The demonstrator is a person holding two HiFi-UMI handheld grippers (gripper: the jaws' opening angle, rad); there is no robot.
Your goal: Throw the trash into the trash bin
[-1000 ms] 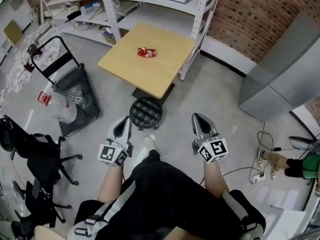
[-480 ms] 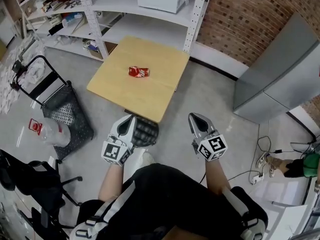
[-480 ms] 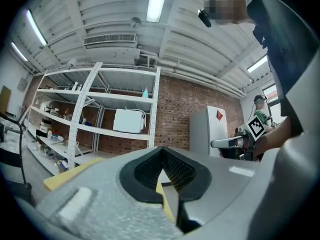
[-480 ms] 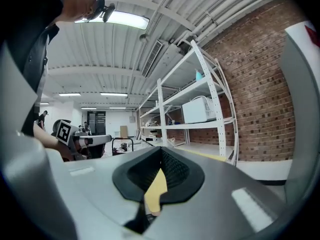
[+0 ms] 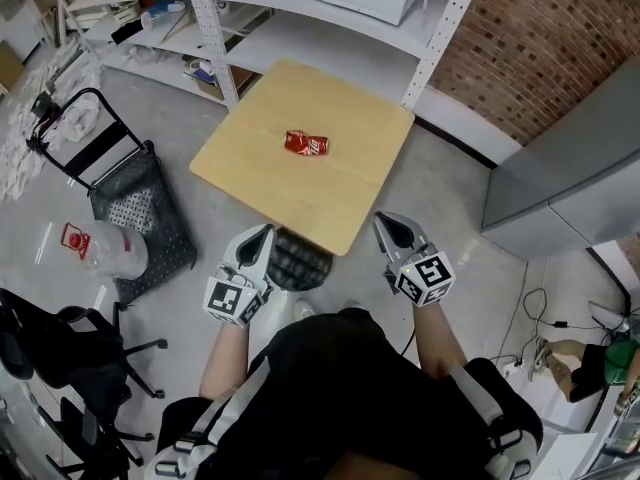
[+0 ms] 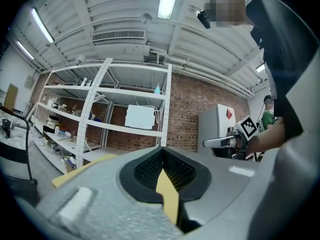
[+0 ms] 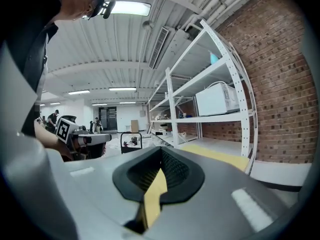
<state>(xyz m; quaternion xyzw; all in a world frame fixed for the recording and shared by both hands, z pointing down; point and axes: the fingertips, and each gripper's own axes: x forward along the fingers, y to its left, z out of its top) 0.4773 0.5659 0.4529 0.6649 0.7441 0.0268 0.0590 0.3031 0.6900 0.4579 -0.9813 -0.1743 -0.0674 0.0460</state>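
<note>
A crushed red can [image 5: 307, 144] lies near the middle of the square wooden table [image 5: 250, 158]. Both grippers are held level, side by side, just short of the table's near edge. My left gripper [image 5: 258, 240] is shut with nothing in it, and its jaws meet in the left gripper view [image 6: 162, 156]. My right gripper [image 5: 391, 230] is also shut and empty [image 7: 161, 156]. A black mesh bin [image 5: 145, 203] stands on the floor to the left of the table, well away from both grippers.
A black round stool [image 5: 298, 260] sits under the table's near edge between the grippers. White shelving [image 5: 300, 18] runs behind the table, with a brick wall [image 5: 530, 38] and a grey cabinet [image 5: 570, 168] at the right. A clear bag [image 5: 105, 253] and black chairs [image 5: 60, 358] are at the left.
The person has stepped toward the table. Both grippers have moved forward from over the floor to the table's near edge, still shut. The can has not moved on the table.
</note>
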